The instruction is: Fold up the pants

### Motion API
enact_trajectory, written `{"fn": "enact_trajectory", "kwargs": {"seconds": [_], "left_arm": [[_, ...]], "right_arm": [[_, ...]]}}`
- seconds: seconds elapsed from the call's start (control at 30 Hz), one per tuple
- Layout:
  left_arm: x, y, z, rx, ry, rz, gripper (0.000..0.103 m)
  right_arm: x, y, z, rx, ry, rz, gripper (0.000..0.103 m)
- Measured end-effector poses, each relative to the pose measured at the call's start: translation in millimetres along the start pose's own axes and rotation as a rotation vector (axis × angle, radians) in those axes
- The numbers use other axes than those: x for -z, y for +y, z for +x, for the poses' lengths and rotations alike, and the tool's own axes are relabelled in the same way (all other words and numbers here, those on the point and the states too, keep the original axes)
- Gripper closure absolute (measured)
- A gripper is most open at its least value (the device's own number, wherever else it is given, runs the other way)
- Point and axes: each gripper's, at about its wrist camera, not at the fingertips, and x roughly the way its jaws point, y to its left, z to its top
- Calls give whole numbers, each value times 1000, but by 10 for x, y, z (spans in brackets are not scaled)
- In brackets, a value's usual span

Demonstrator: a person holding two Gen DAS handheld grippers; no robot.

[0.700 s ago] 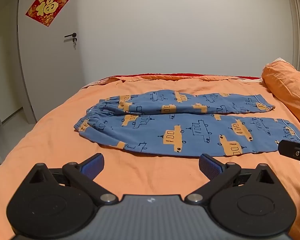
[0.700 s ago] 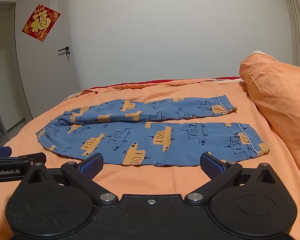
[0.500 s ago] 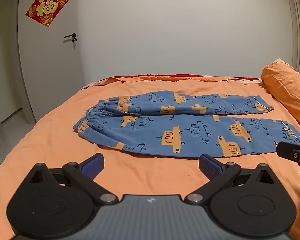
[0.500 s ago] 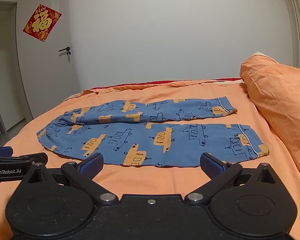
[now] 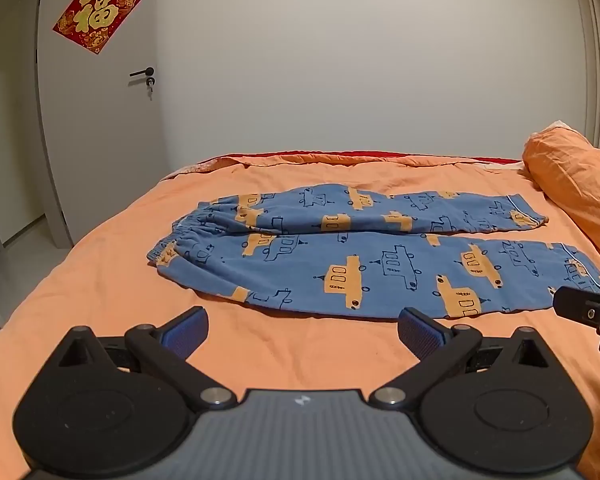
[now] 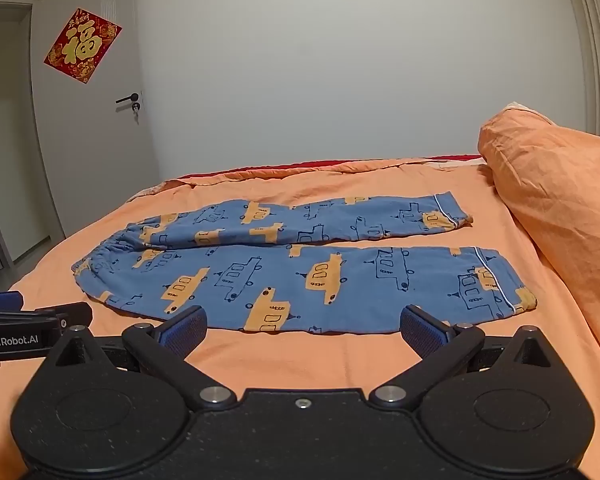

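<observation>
On orange bedsheet (image 5: 100, 280): blue pajama pants (image 5: 360, 256) flat, unfolded, legs side by side, waistband toward door (image 5: 96, 120). Left gripper (image 5: 302, 330) and right gripper (image 6: 303, 330) both spread wide, empty, short of pants' near edge.

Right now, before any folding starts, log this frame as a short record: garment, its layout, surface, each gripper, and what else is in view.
garment: blue pants with orange vehicle print
layout: spread flat, unfolded, legs side by side, waistband left, cuffs right
surface: orange bed sheet
left gripper: open, nothing between the fingers, short of the near pant leg
right gripper: open, nothing held, short of the near leg's edge
pillow: orange, right of the cuffs
door: white, open, red decoration on it
</observation>
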Motion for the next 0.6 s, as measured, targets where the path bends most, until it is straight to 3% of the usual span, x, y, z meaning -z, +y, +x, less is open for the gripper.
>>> {"fn": "enact_trajectory", "kwargs": {"seconds": [0.6], "left_arm": [[-6, -25, -1, -2, 5, 4, 0]], "right_arm": [[-1, -10, -12, 3, -3, 6, 0]]}}
